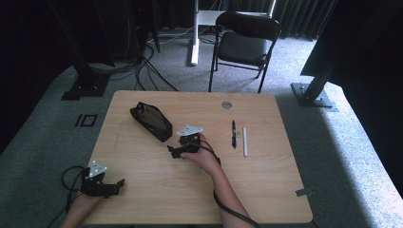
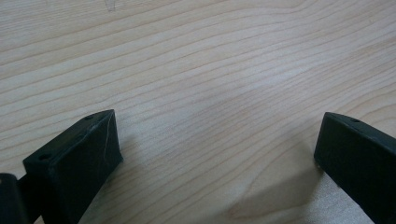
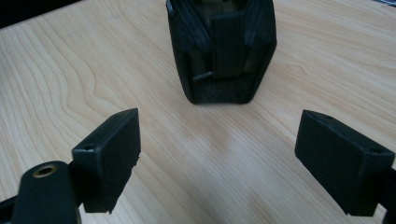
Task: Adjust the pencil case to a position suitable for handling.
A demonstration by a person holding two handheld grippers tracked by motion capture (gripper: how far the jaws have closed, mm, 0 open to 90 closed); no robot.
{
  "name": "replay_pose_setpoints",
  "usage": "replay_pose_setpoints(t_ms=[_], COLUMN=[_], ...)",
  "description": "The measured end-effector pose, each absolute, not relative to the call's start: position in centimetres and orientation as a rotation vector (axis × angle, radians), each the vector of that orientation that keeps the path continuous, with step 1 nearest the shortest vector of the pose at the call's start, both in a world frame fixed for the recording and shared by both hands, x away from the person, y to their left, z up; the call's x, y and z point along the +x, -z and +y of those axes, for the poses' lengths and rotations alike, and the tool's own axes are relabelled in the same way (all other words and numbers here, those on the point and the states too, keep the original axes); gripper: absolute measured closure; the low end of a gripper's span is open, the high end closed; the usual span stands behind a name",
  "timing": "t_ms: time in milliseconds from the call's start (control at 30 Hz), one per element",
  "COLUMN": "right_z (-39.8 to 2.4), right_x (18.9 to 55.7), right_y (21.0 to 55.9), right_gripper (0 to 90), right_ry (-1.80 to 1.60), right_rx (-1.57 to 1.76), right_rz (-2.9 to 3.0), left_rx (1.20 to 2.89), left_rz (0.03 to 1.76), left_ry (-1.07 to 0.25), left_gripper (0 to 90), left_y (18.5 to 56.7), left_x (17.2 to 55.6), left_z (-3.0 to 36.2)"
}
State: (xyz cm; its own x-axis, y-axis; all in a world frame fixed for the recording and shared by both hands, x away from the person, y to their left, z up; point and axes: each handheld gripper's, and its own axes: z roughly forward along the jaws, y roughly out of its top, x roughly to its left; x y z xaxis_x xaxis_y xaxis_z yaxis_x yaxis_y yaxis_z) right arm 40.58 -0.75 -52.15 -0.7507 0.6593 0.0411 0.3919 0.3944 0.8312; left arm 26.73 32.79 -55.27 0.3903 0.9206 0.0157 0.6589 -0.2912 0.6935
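From the high view the wooden counter (image 1: 142, 190) carries a black pouch (image 1: 151, 121) lying aslant toward its far left part, and well to the right of it a dark pen (image 1: 234, 134) and a white pen (image 1: 245, 141) lie side by side, just apart, both pointing away from the person. A round grommet (image 1: 226, 105) sits near the far edge, and a black folding chair (image 1: 244, 45) stands on the carpet beyond the counter. The right gripper (image 1: 175, 151) is held near the middle of the counter, just beside the near end of the pouch and aimed at it; the left gripper (image 1: 116, 185) rests low at the near left corner, well apart from everything else. The high view is too small to show how the fingers stand, but the gripper views settle it. In the right gripper view the two fingers (image 3: 112, 158) are spread wide with bare wood between them, and the pouch (image 3: 222, 51) stands straight ahead beyond their tips, not touched; this view also shows the pouch's end face, with a zipper running up each side and a flat tab in the middle, which the high view cannot resolve. In the left gripper view the fingers (image 2: 79, 158) are likewise spread wide, close over plain wood grain of the counter (image 2: 210, 70), pinching nothing.
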Motion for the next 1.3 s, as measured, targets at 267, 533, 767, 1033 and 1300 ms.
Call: replay_pose_setpoints(t_ms=[267, 533, 767, 1033, 1300], right_z=[0.1, 0.4, 1.1, 2.0, 2.3], right_x=[41.0, 41.7, 42.2, 42.5, 42.7], right_y=[51.8, 51.5, 50.9, 50.6, 50.6], right_gripper=[18.3, 34.6, 45.4, 51.6, 59.9], right_ry=[-1.282, -1.278, -1.277, -1.274, -1.281], right_rx=[0.92, 0.949, 0.888, 0.894, 0.91], right_rz=[2.339, 2.282, 2.26, 2.269, 2.267], left_rx=[2.049, 2.051, 2.051, 2.049, 2.05], left_rz=[1.347, 1.345, 1.345, 1.345, 1.343], left_ry=[-0.562, -0.561, -0.561, -0.561, -0.561], left_gripper=[0.6, 0.6, 0.6, 0.6, 0.5], left_y=[55.3, 55.3, 55.3, 55.3, 55.3], left_x=[26.7, 26.7, 26.7, 26.7, 26.7], left_z=[32.8, 32.8, 32.8, 32.8, 32.8])
